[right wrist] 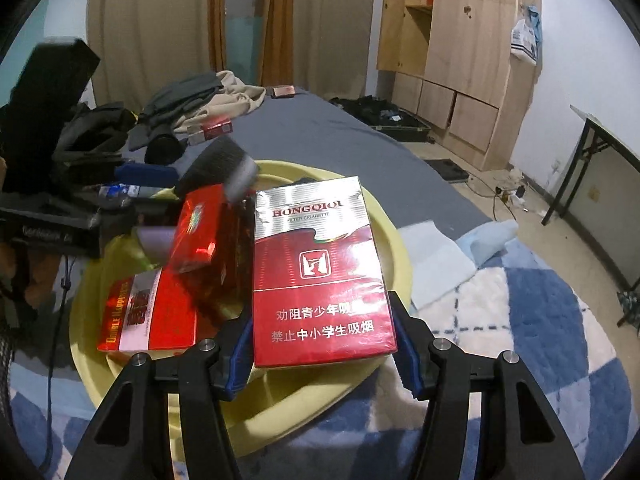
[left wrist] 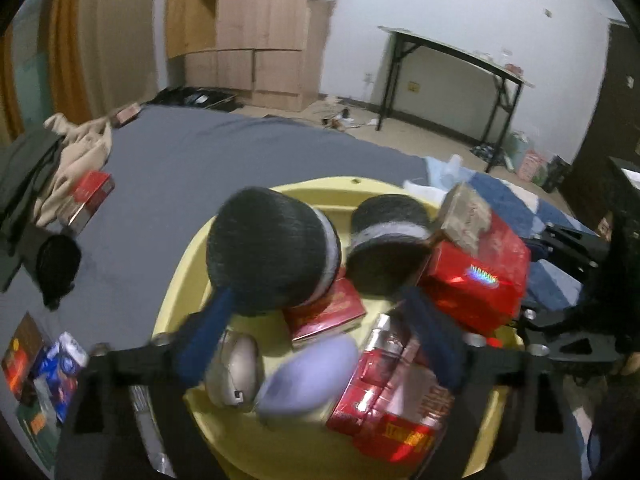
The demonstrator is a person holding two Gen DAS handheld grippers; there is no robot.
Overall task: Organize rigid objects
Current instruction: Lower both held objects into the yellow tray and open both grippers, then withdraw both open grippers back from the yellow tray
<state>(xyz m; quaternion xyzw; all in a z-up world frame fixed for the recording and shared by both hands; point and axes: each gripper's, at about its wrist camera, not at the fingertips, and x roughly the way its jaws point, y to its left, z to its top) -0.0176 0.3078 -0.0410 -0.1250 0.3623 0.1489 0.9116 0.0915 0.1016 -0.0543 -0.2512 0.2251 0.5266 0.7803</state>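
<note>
Two grippers over yellow basin (right wrist: 394,248): right gripper (right wrist: 322,354) clamps Hongqiqu cigarette pack (right wrist: 320,276), left gripper (left wrist: 320,344) spread wide, empty. Next, prob. lower pack into basin & release.

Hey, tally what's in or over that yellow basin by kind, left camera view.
dark round rolls: 2
red packs: 3, one in the right tongs
grey mouse: 1
lilac oval case: 1
total: 7
</note>
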